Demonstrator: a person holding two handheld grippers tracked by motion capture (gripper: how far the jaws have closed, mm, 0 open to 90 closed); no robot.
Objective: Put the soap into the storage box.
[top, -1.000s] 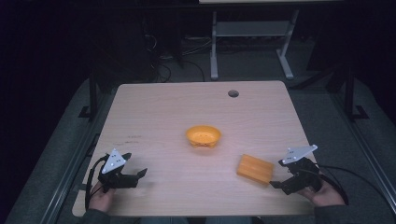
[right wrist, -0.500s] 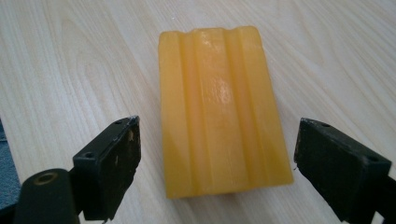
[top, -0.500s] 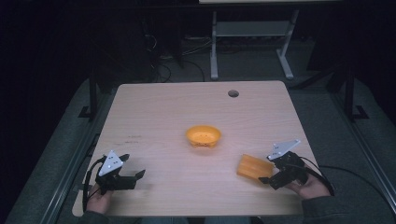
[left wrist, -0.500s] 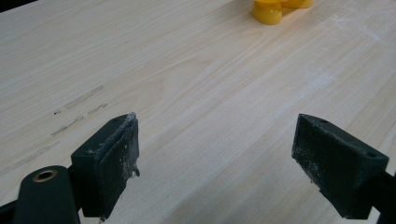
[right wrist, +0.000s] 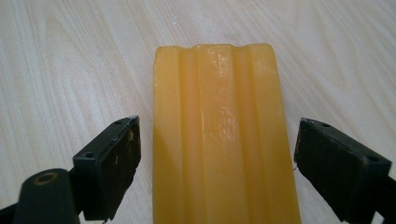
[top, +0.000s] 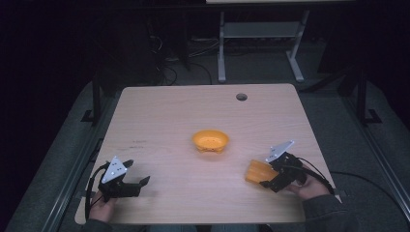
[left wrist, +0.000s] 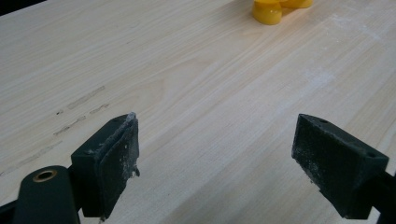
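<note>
An orange ridged block (top: 256, 172) (right wrist: 224, 135) lies flat on the wooden table at the front right. My right gripper (top: 269, 179) (right wrist: 217, 161) is open, with its jaws either side of the block's near end and a gap on both sides. An orange bowl (top: 211, 140) sits in the middle of the table; its edge shows as a yellow rim (left wrist: 275, 9) at the top of the left gripper view. My left gripper (top: 137, 180) (left wrist: 217, 156) rests open near the front left corner with bare wood between its jaws.
The table (top: 164, 116) has a round cable hole (top: 241, 96) near its back right edge. Dark scuff marks (left wrist: 79, 109) streak the wood left of my left gripper. A metal stand (top: 256, 43) is on the floor behind the table.
My right gripper has moved left and forward until its open jaws straddle the orange block. The left gripper has shifted slightly toward the front edge.
</note>
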